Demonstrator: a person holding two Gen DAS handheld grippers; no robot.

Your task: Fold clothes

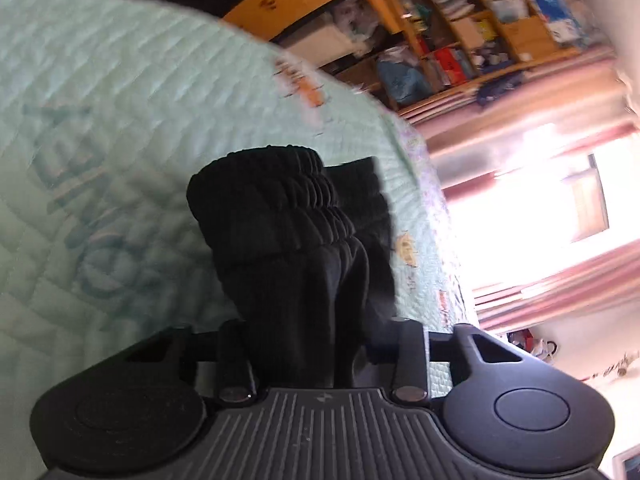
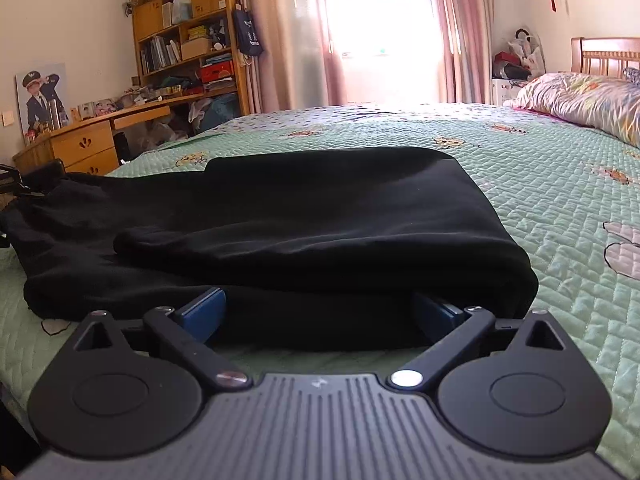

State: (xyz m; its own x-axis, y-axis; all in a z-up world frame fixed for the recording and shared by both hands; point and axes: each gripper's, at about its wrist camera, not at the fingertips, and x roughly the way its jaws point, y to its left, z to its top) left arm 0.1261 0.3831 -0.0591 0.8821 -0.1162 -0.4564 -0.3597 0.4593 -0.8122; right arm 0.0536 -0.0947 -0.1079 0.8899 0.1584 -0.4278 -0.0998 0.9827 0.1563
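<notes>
A black garment lies folded on the green quilted bed. Its layers are stacked, and one end trails off to the left. My right gripper sits low at the near folded edge. Its blue pads stand wide apart on either side of the cloth, without pressing it. In the rolled left wrist view, the garment's gathered elastic waistband bunches up above the bed. My left gripper is shut on the black cloth just below the waistband, and the cloth hides its fingertips.
A floral pillow and a wooden headboard are at the far right. A wooden desk and a crowded bookshelf stand to the left of the bed. Pink curtains frame a bright window beyond it.
</notes>
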